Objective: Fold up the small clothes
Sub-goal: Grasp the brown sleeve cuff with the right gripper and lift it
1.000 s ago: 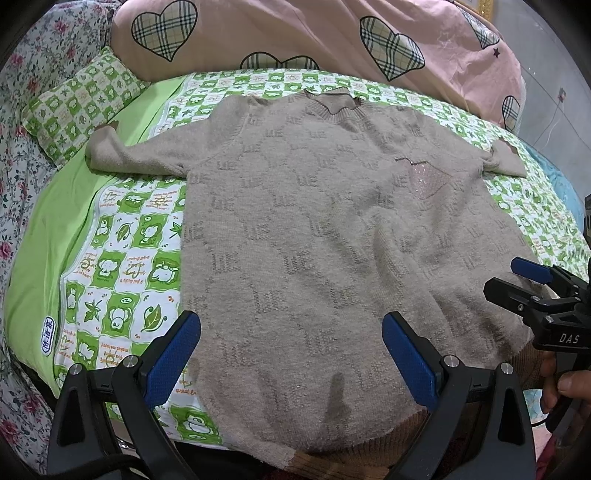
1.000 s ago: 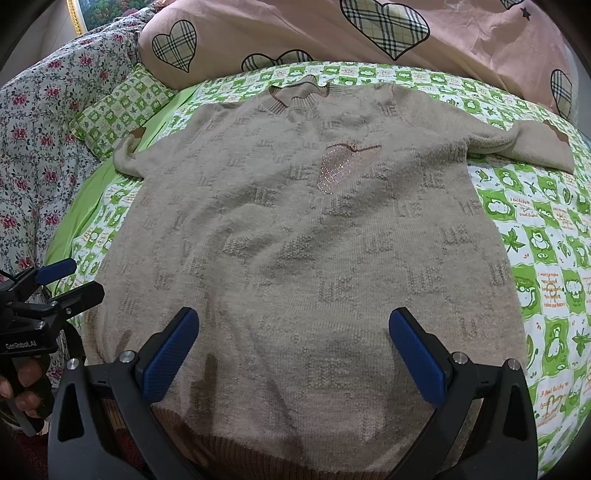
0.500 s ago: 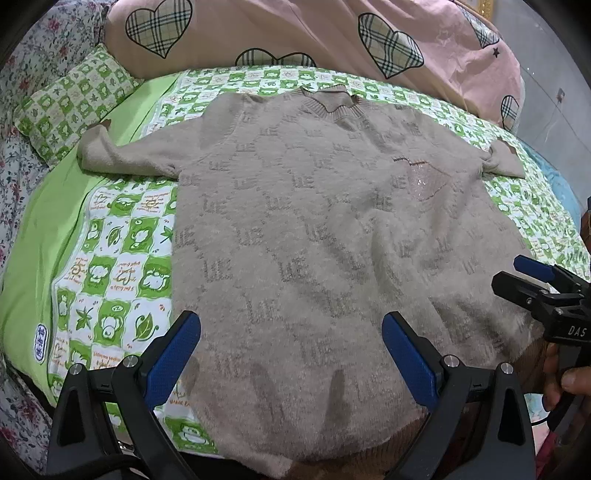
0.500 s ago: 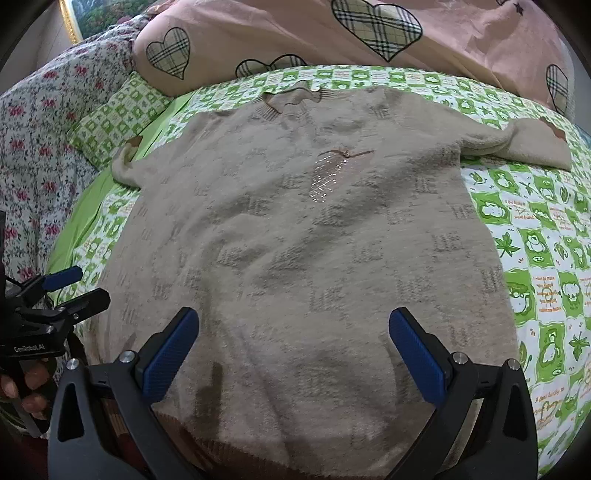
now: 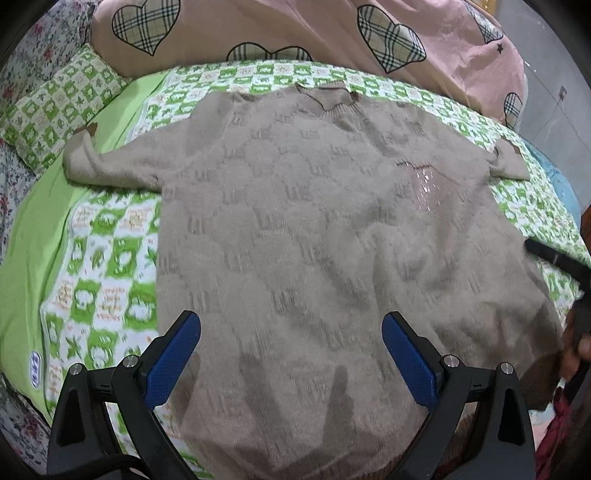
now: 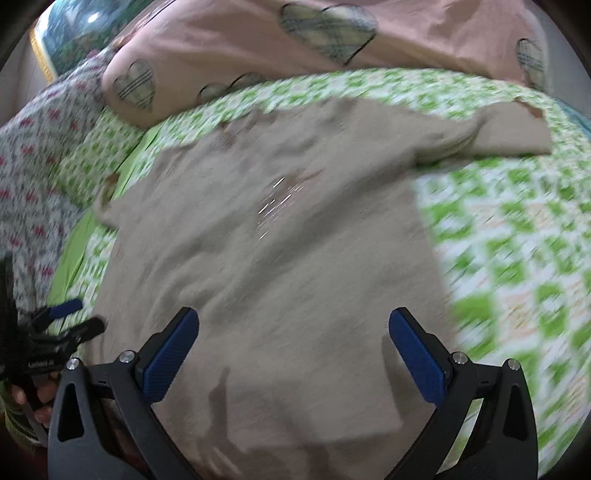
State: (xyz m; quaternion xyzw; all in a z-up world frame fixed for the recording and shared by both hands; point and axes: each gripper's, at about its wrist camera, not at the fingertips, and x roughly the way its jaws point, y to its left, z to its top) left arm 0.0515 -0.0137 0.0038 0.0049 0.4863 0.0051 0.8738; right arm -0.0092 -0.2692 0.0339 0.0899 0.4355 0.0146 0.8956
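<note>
A beige knit sweater [image 5: 306, 229] lies flat, front up, on the green-and-white checked bed sheet [image 5: 107, 266], neck away from me, both sleeves spread sideways. It also shows in the blurred right wrist view [image 6: 280, 266]. My left gripper [image 5: 291, 354] is open and empty, hovering over the sweater's lower hem. My right gripper [image 6: 293, 354] is open and empty over the lower right part of the sweater. The left gripper also shows at the left edge of the right wrist view [image 6: 70, 321]. One dark finger of the right gripper [image 5: 554, 256] shows at the right edge of the left wrist view.
A pink quilt with plaid hearts [image 5: 295, 33] lies along the far side of the bed. A green checked pillow [image 5: 62, 107] and floral bedding [image 6: 40, 155] lie at the left. The bed's near edge is under the grippers.
The right gripper has swung to the right over the sweater, blurring its view. The left gripper has shifted slightly rightward. Both stay open; the sweater has not moved.
</note>
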